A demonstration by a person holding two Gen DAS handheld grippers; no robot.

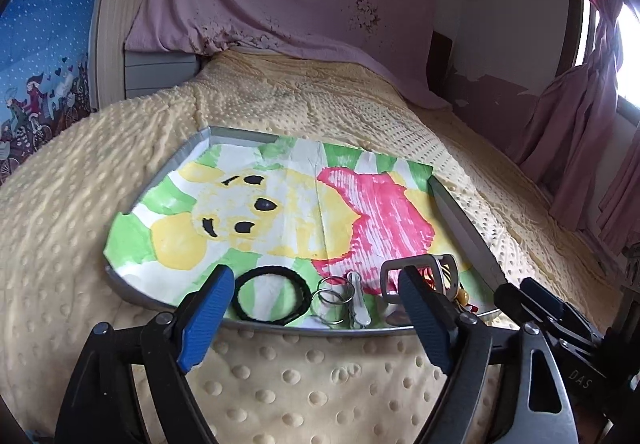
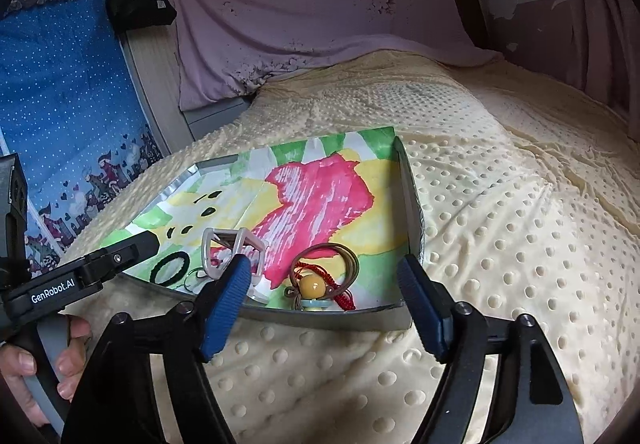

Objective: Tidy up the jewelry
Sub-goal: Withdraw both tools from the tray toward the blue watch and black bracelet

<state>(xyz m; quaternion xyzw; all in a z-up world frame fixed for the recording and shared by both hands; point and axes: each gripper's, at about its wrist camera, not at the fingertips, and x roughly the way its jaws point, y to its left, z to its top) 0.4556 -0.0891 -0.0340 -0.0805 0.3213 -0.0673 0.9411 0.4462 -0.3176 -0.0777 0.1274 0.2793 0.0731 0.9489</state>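
A shallow metal tray [image 1: 464,212] rests on a cream dotted blanket [image 1: 280,384] that covers a bed. The tray is lined with a painted paper [image 1: 280,204] showing a yellow bear face, a pink shape and green stripes. All the jewelry lies along the tray's near edge.

In the left wrist view, the left gripper [image 1: 316,318] has its blue-padded jaws spread wide with nothing pinched. Between and just beyond them lie a black braided bracelet [image 1: 273,294], a pair of thin metal rings [image 1: 332,298] overlapping each other, and a small white clip [image 1: 358,302] just to their right. A pale boxy bangle-like frame [image 1: 416,268] stands farther right, partly behind the right finger.

In the right wrist view, the right gripper [image 2: 326,308] is likewise spread wide and empty, hovering just short of the tray's near rim. Between its fingers sits a tangle: a red knotted cord [image 2: 346,294] with a round yellow bead [image 2: 314,286], thin brownish hoops [image 2: 344,258] around it, and a pale blue piece [image 2: 314,304] at the near edge. The frame stands to the left of that tangle, behind the left fingertip.

At the lower left of the right wrist view, a hand [image 2: 48,364] grips the handle of the left gripper. A pink cloth [image 1: 280,4] hangs over the headboard, and a blue dotted fabric [image 2: 60,84] hangs at the far left
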